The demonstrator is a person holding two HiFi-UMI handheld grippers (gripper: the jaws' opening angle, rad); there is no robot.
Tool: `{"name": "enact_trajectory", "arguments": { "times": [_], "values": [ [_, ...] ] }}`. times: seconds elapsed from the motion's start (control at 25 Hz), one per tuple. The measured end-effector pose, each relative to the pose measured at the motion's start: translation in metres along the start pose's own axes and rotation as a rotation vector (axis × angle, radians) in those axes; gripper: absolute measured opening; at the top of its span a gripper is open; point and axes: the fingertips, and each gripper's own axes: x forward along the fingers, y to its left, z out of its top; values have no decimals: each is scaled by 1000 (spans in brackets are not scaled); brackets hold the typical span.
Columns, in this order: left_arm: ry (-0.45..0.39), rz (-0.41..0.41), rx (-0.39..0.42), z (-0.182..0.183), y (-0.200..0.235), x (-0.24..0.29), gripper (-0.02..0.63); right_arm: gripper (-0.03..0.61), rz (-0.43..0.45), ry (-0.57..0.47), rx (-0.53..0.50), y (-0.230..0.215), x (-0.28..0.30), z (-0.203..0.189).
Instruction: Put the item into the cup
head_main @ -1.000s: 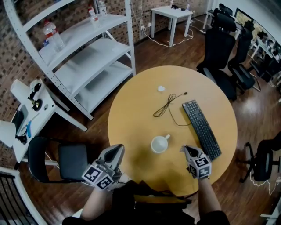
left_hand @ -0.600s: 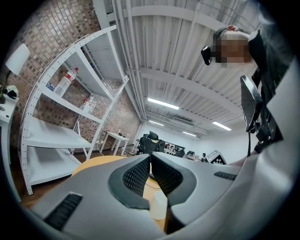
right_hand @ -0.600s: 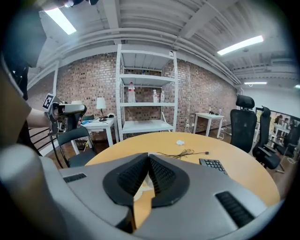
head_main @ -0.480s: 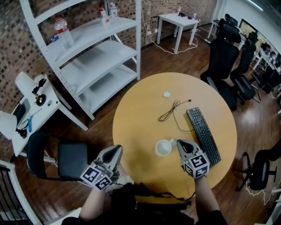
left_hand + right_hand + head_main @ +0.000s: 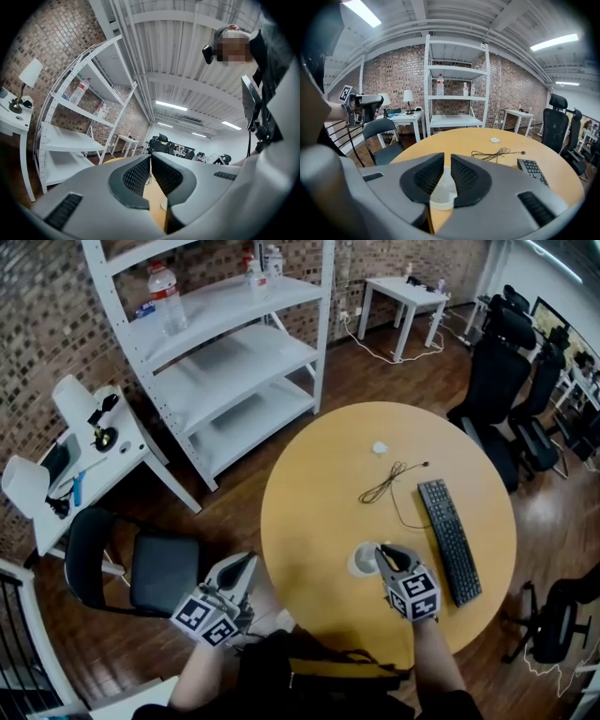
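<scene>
Table is carrying everything. The keyboard is lying at 3 to 4 o'clock on it.

Main risk: the right gripper is sitting at 6 o'clock, tight against the cup, with its jaws opening. A careless push forward is likely going to shove or tip the cup. The white of the cup is showing in the gap, but I can't say for sure whether the rim is actually between the pads or just beyond them. Nothing looks gripped.

Second risk: the cable is lying loose around 12 to 1 o'clock, right on the line out to the item. A low reach is likely going to snag it.

The item is small, white and sitting at 12 o'clock near the far edge, well apart from the cup. It's not in yet.

Pose: the right gripper is pointing toward 12 o'clock, low over the table. The left gripper is hanging off the table at 8 o'clock, jaws together, holding nothing.
</scene>
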Motion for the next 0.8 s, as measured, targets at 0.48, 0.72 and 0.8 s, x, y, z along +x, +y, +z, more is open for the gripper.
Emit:
{"name": "enact_trajectory", "arguments": {
  "times": [0.48, 0.72, 0.8],
  "values": [
    [8, -65, 15, 9, 4, 8, 0, 57, -55, -110, 108, -5, -19, 19],
    [26, -153, 36, 8, -19, 40, 0, 57, -185, -279, 117, -32, -76, 23],
    [34, -196, 48, 7, -31, 55, 0, 57, -247, -328, 134, -47, -104, 16]
  ]
}}
